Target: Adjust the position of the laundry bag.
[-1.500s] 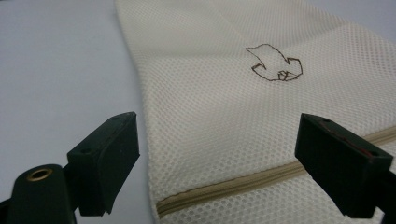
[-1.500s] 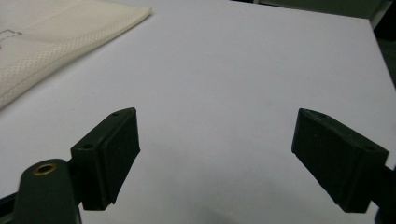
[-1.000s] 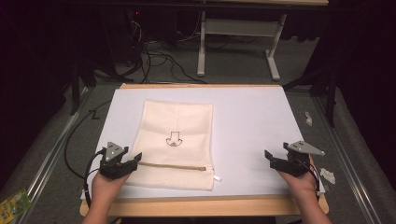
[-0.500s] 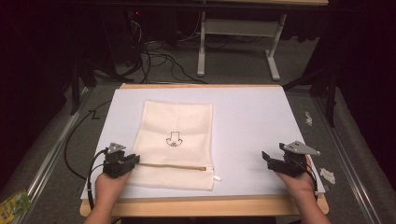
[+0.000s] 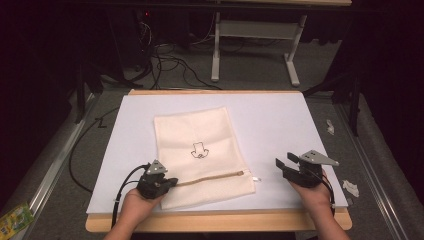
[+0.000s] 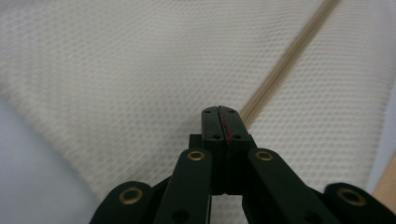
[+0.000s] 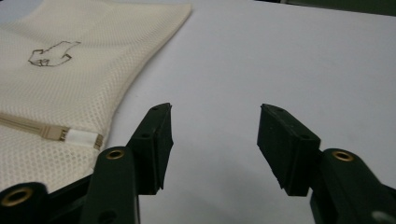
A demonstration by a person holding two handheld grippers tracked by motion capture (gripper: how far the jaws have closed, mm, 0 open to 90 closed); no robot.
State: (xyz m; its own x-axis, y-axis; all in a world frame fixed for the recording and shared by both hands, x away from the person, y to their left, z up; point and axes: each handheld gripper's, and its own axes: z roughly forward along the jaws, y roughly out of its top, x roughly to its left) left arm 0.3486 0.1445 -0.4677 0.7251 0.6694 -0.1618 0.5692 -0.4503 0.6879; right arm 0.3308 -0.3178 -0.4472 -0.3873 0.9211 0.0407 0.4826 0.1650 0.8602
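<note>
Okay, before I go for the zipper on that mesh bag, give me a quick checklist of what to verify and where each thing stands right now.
1. Left claw shut at the mesh bag's zipper end: ok, jaws together; whether they pinch fabric, cannot tell.
2. Right claw open for the pull: ok, jaws wide apart.
3. Zipper pull in sight: ok, white tab at the bag's edge, left of the right claw's jaws.
4. Right claw touching the pull: not ok, it is apart from it, over bare white table surface.
5. Bag lying flat: ok.
</note>
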